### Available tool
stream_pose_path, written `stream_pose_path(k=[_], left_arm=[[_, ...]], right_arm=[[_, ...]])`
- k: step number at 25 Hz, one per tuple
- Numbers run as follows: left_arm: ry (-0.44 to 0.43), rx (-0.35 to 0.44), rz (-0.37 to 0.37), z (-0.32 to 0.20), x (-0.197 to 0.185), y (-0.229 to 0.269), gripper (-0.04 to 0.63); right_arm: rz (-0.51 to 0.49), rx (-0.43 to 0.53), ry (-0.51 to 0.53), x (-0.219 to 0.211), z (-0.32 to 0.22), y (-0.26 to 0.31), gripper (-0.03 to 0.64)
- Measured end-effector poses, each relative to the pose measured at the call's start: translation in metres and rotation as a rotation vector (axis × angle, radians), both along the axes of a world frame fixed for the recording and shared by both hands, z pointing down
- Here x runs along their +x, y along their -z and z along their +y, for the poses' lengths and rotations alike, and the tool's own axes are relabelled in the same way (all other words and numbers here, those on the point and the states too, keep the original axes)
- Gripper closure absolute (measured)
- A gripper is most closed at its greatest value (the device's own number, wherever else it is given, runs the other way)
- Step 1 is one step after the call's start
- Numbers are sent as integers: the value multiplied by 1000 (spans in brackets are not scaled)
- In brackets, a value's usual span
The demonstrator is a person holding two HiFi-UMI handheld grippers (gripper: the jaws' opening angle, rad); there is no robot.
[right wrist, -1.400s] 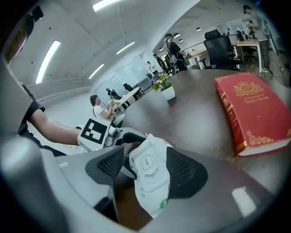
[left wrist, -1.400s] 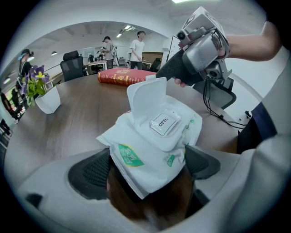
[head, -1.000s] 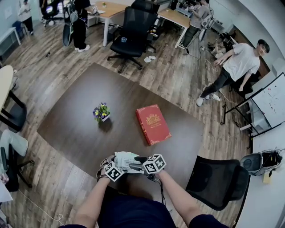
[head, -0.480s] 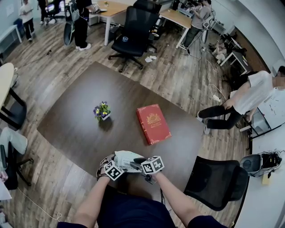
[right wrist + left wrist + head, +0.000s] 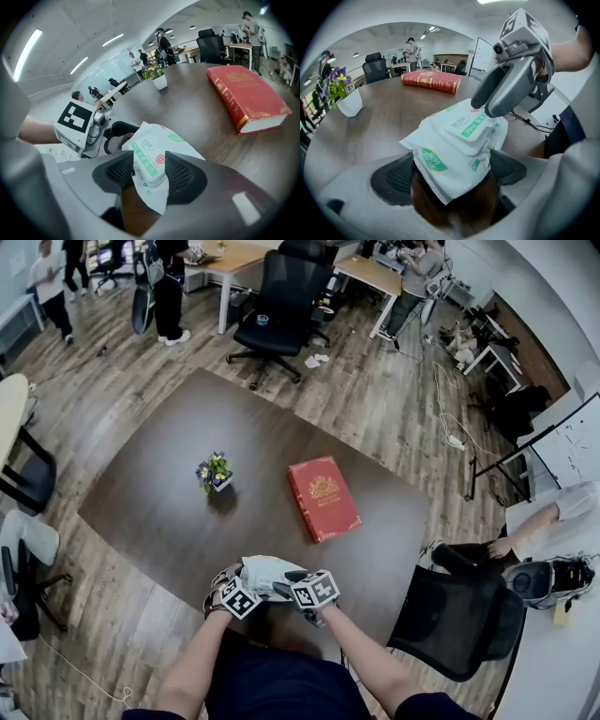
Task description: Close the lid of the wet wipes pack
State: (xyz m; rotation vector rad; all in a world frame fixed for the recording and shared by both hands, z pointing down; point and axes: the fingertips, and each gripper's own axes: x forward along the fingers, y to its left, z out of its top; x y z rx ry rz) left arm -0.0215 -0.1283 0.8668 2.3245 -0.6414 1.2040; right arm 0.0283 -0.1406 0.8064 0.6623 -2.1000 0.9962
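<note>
My left gripper (image 5: 452, 171) was clamped on the wet wipes pack (image 5: 454, 140) at the table's (image 5: 169, 493) six o'clock edge. On my right gripper (image 5: 150, 171) the jaws had just been opening, the lid (image 5: 147, 161) between them, pads (image 5: 180, 173) seemingly touching it.

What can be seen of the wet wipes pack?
The wet wipes pack is a soft white plastic pouch with green print and a flap lid that looks shut. It lies at the dark table's near edge. The left gripper clamps one end; the right gripper's fingers, which have just opened a little, press the lid's sides.
</note>
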Motion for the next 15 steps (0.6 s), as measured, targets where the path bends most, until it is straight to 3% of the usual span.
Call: stream_pose_path(k=[15], left_arm=[[2, 4, 1, 1, 2, 1, 87]], right_arm=[[159, 82, 70, 0, 3, -17, 374]])
